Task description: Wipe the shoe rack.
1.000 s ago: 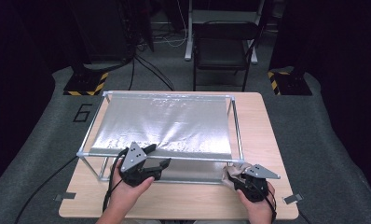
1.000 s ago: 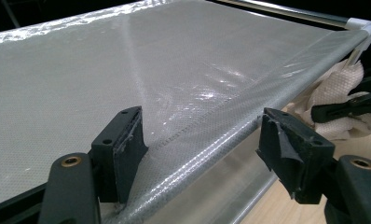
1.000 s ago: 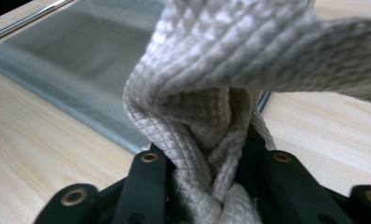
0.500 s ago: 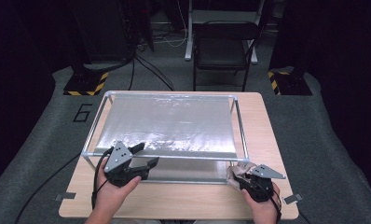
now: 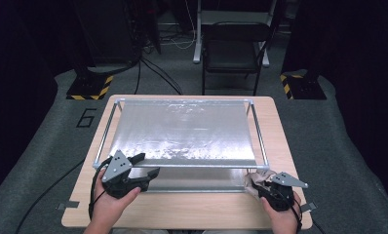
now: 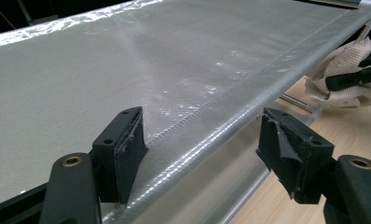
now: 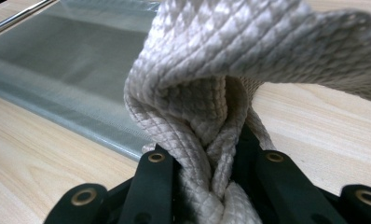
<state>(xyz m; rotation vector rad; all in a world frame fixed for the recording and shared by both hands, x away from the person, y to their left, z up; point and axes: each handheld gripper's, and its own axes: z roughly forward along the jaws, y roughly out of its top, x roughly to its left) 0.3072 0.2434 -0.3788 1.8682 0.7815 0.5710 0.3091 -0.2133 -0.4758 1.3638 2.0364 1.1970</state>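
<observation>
Right gripper (image 5: 265, 184), jaws pinched on a bunched white quilted cloth (image 7: 230, 93), sits at the near right corner of the table (image 5: 192, 212). Left gripper (image 5: 145, 165), jaws spread and empty, straddles the near rail of the mesh-covered metal frame (image 5: 182, 131) near its left corner.

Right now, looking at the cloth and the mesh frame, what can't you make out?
- Right gripper pads, right gripper view: buried in the white quilted cloth they pinch.
- Cloth's full size, high view: bunched small and partly behind the gripper.
- Table under the mesh screen, left gripper view: the mesh hides it.
- Left gripper, left gripper view: jaws open astride the frame's near edge; any contact is unclear.
</observation>
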